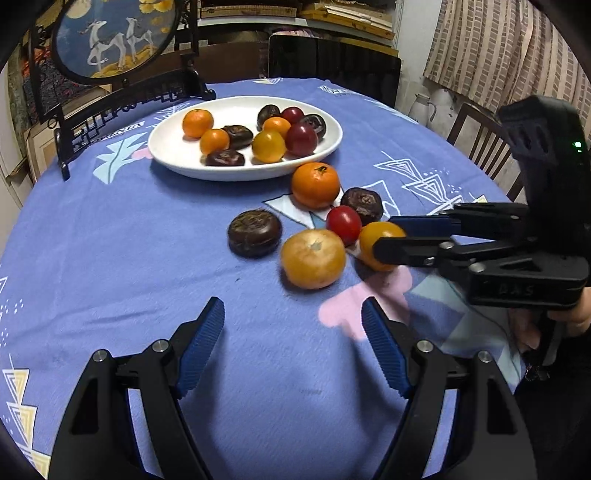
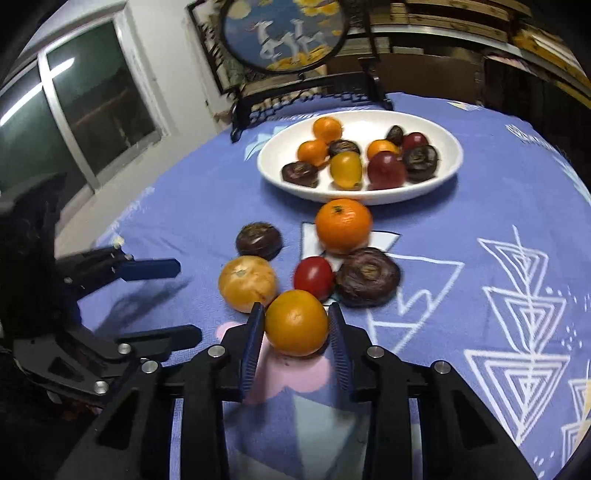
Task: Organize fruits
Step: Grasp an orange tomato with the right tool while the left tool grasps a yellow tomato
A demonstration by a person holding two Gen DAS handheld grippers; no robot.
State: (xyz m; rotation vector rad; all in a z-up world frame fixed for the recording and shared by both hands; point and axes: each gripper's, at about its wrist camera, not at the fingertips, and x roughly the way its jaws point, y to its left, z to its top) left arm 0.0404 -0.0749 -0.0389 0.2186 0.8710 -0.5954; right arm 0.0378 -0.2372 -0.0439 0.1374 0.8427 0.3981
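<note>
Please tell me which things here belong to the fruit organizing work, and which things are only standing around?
Belonging to the job:
- white plate with fruits already in it
- yellow-orange fruit between the right gripper's fingers
- five loose fruits on the tablecloth, among them the red tomato
- left gripper, open

Only standing around:
- round deer screen
- wooden chair
- white jug

Bench cloth [image 1: 129, 240]: blue, white triangle pattern, pink patches. Plate [image 1: 170, 147]: white. Fruits: orange [image 1: 315, 184], red [image 1: 343, 224], dark brown [image 1: 254, 232].
</note>
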